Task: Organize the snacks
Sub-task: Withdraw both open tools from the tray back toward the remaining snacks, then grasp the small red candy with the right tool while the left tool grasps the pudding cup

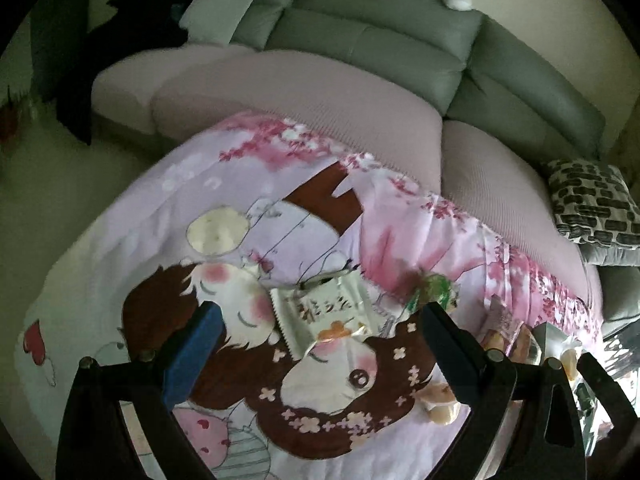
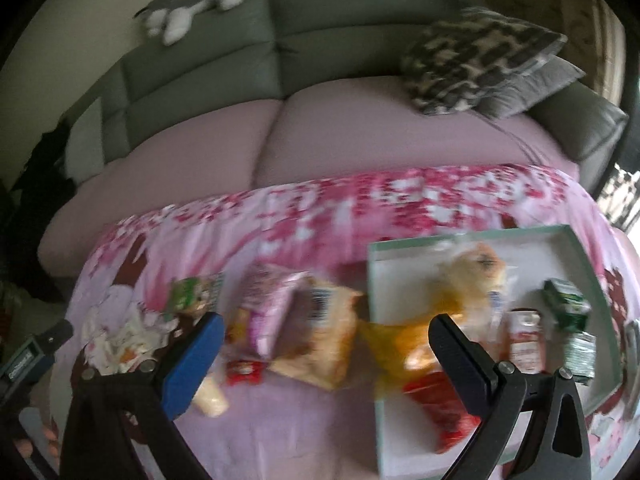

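Snacks lie loose on the cloth left of the tray (image 2: 460,236), some already inside; with both the left gripper (image 1: 320,316) and right gripper (image 2: 326,328) spread and empty, a shallow pinch on the flat white packet (image 1: 324,312) could slip.

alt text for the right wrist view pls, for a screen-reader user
The open right gripper hovers over loose snack packets on a pink floral cloth, beside a shallow pale-green box already holding several packets. Behind is a grey sofa with pink seat cushions; the picture is motion-blurred.
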